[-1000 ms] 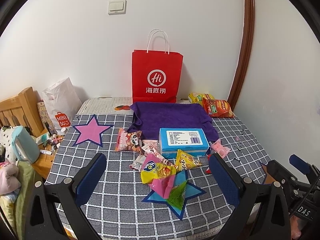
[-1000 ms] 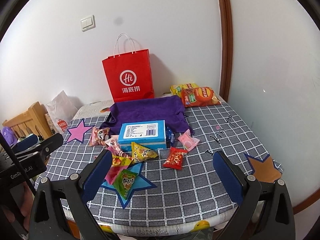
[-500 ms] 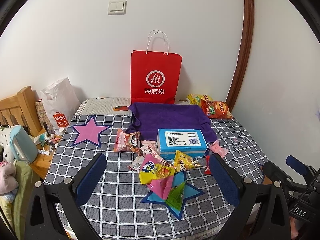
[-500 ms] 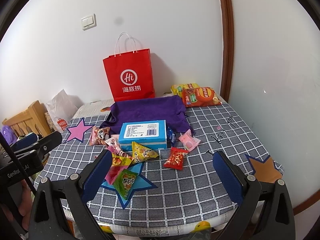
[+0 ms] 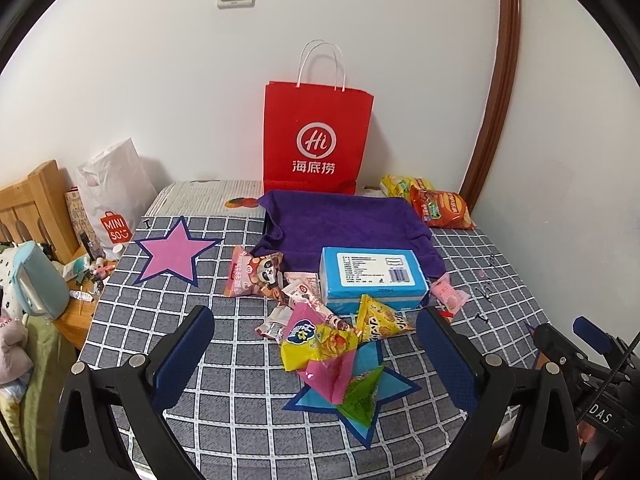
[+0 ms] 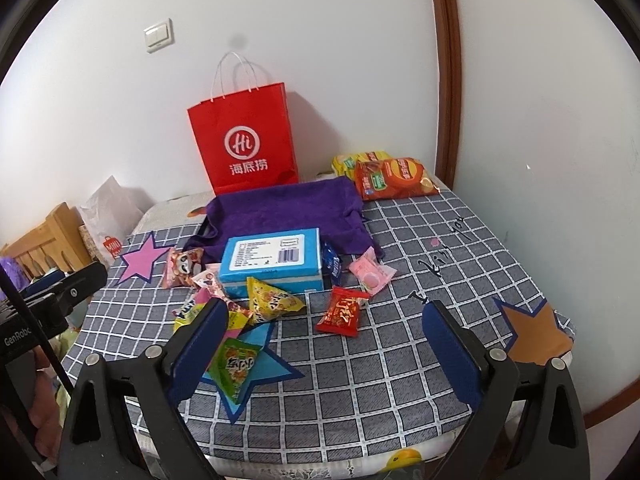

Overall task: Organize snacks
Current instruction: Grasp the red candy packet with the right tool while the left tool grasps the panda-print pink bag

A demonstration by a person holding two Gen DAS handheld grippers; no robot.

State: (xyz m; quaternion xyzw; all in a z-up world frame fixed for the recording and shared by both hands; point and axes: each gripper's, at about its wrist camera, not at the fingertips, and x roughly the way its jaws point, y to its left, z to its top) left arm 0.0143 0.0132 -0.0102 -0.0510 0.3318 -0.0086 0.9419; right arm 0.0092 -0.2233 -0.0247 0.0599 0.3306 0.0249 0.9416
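Note:
Several small snack packets lie on a grey checked cloth in front of a blue box (image 5: 370,274) (image 6: 274,260): a yellow packet (image 5: 316,340), a pink one (image 5: 332,372) and a green one (image 5: 360,400) (image 6: 234,364) over a blue star (image 5: 388,394), a red packet (image 6: 340,312), a pink candy (image 6: 370,272) and a panda packet (image 5: 256,276). My left gripper (image 5: 316,364) is open and empty above the near pile. My right gripper (image 6: 324,354) is open and empty, hovering near the red packet.
A purple towel (image 5: 344,220) lies behind the box. A red paper bag (image 5: 316,140) stands at the wall. Chip bags (image 6: 390,178) lie at the back right. A pink star (image 5: 174,252) and an orange star (image 6: 536,332) mark the cloth. A cluttered wooden shelf (image 5: 36,208) is left.
Both grippers have drifted slightly; the scene shifts a little in each view. Nothing on the cloth has moved, and both grippers stay open.

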